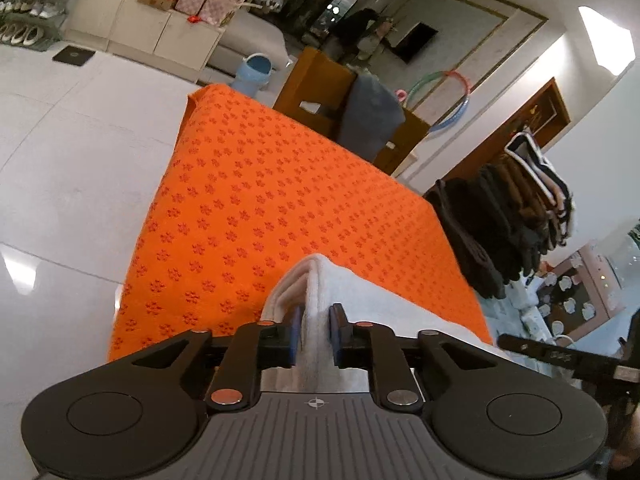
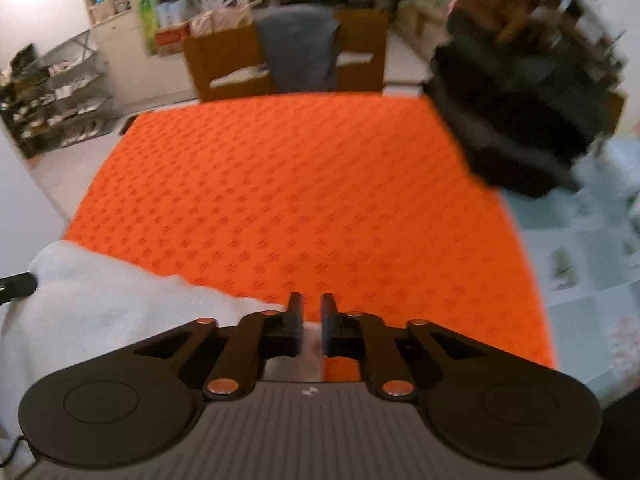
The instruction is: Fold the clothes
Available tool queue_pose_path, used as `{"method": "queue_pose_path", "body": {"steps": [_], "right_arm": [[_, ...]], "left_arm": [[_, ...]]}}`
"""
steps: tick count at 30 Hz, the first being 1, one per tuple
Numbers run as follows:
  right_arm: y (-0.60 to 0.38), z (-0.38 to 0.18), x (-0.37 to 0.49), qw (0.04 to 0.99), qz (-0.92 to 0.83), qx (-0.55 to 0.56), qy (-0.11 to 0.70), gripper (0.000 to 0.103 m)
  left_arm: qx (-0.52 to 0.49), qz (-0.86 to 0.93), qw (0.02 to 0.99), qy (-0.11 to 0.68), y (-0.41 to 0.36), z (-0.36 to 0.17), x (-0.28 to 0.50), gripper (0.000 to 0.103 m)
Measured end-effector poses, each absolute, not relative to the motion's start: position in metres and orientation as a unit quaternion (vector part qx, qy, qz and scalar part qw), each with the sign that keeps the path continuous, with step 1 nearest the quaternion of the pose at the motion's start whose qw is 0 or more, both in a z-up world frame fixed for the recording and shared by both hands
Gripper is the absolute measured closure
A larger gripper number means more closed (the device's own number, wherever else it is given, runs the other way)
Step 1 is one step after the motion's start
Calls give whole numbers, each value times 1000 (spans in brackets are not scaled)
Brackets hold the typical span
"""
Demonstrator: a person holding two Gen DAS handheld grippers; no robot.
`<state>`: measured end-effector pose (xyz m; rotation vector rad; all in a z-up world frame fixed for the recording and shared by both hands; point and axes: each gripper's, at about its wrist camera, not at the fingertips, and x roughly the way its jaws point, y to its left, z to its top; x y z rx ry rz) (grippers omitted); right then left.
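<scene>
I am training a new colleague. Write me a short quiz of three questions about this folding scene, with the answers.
1. True or false: the left gripper has its jaws closed on a folded white cloth.
2. What colour is the mat under the cloth? A blue, B orange, C green.
3. In the right wrist view, what lies at the mat's far right corner?

Key: 1 true. 2 B. 3 a pile of dark clothes.
</scene>
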<state>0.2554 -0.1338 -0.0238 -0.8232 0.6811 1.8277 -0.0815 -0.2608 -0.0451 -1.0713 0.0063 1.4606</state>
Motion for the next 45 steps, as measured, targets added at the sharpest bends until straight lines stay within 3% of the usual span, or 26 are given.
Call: {"method": "queue_pose_path", "body": {"steps": [7,12,15,24,30,34,38,41,45], "right_arm": [[-178,11,296,458,782,-281,314,91],[-220,21,309,423,800,-267,331,82],[-247,20,310,406,806,-274,332,82],[-314,3,302,379,808,-296,340,68],[-337,-16,288,374,799,-314,350,63],[-347,-27,273,377,794,-331,343,63],[-350,-34,262,385,792,-348,323,63],[-352,-33,266,391,793,-347,314,90],[-356,-21,285,400,793,-326,324,94]], "left_arm": [[-449,615,648,13,-310,-25,-72,72],[-453,606,653,33,-347,-24,-59,65],[-457,606,649,47,-366,-30,-52,59],[-471,612,631,77,-391,-51,-33,58],[-471,625,616,92,-391,-61,-25,52],[-475,628,609,94,-390,-67,-21,58],[-459,637,610,104,-394,-62,-20,85],[-451,643,611,96,-402,-50,-24,91],[-436,648,620,82,-412,-28,-31,91]]}}
